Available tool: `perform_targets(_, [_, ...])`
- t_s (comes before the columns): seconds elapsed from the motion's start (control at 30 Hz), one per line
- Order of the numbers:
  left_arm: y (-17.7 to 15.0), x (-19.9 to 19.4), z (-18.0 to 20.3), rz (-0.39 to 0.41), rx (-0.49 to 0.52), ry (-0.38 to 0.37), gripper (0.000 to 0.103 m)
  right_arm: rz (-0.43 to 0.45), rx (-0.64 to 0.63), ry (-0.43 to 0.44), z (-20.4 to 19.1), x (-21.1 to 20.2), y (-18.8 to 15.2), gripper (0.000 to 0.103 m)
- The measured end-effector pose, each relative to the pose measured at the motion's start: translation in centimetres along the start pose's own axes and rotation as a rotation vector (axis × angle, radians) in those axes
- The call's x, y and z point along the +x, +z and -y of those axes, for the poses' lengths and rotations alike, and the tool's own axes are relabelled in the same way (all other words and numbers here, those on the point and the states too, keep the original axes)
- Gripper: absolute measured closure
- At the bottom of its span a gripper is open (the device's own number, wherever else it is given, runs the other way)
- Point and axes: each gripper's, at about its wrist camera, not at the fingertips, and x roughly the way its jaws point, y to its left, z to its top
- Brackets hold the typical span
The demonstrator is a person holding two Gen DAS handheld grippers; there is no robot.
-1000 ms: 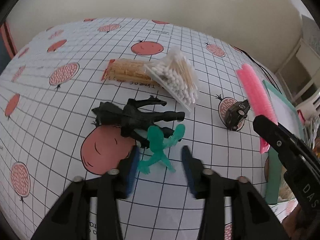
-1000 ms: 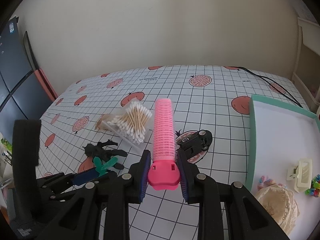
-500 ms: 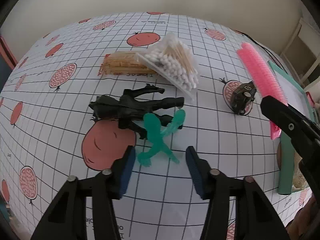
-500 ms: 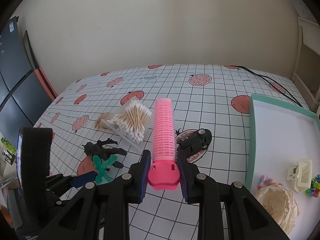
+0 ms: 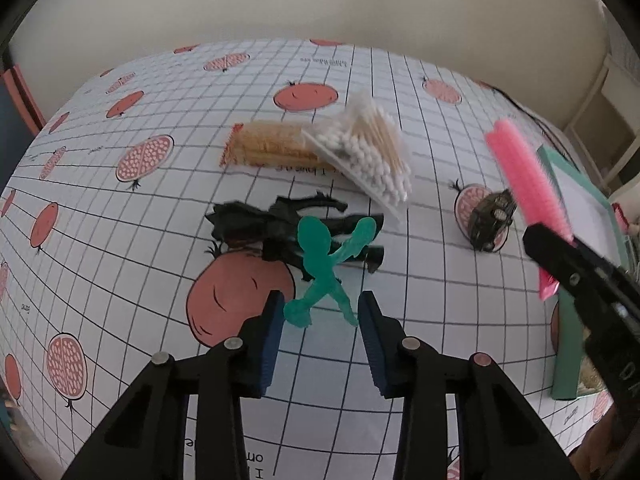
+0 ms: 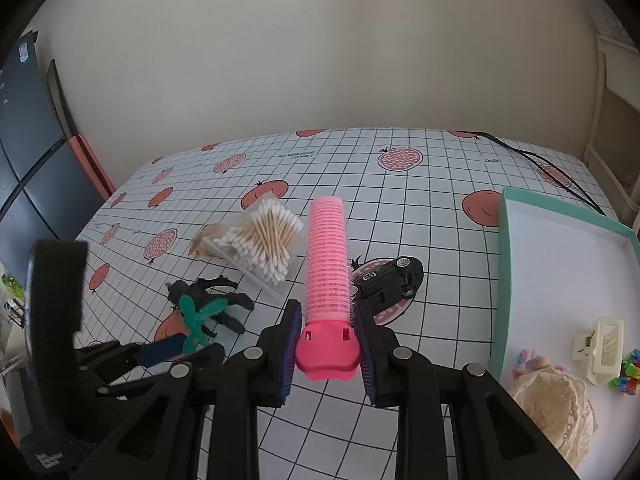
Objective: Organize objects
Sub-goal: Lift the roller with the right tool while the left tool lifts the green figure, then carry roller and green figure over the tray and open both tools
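Left gripper (image 5: 320, 320): jaws just narrowing, the green toy figure's (image 5: 326, 268) legs between the pads, apparently not yet pinched; figure overlaps black toy figure (image 5: 276, 228). Behind: cotton-swab pack (image 5: 368, 160), toy car (image 5: 490, 220). Right gripper (image 6: 326, 354): clamped on pink hair roller (image 6: 326, 264). Teal tray (image 6: 505, 280) far right.

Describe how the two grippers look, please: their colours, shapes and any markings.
Both are alike. The left gripper and the right gripper have matte black plastic frames that fork into two angular fingers, each with round silver pins at the joints. The fingers end in flat, ribbed dark blue pads. Partly readable white letters are printed on the right gripper's side in the left view. No sleeves or cables show.
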Motion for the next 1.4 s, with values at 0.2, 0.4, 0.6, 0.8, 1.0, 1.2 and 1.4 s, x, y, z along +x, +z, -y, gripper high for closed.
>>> perform_targets(0.2, [0.3,-1.1,0.2,0.045,-0.001,0.001,0.064,0.004,-0.001,-0.001,0.0,-0.2,0.1,0.074])
perform_targets(0.4, [0.8,-2.2,0.4,0.096,-0.002,0.007,0.064,0.008,-0.009,-0.003,0.0,-0.4,0.1,0.074])
perform_targets(0.6, [1.4,-4.1,1.2,0.169,-0.019,-0.018,0.064,0.053,-0.013,-0.017,0.9,-1.7,0.7,0.074])
perform_targets(0.8, [1.8,-5.7,3.9,0.225,0.015,-0.069,0.064,0.103,0.015,-0.067,3.7,-3.8,1.2,0.074])
perform_targets(1.0, [2.6,-6.4,8.0,0.230,0.034,-0.139,0.064,0.135,0.084,-0.140,8.3,-6.0,1.3,0.074])
perform_targets(1.2, [3.6,-6.2,13.6,0.226,0.109,-0.170,0.064,0.146,0.189,-0.192,13.3,-7.7,0.9,0.074])
perform_targets(1.4, [4.1,-6.4,17.5,0.217,0.165,-0.204,0.064,0.160,0.277,-0.245,17.7,-9.6,0.6,0.074])
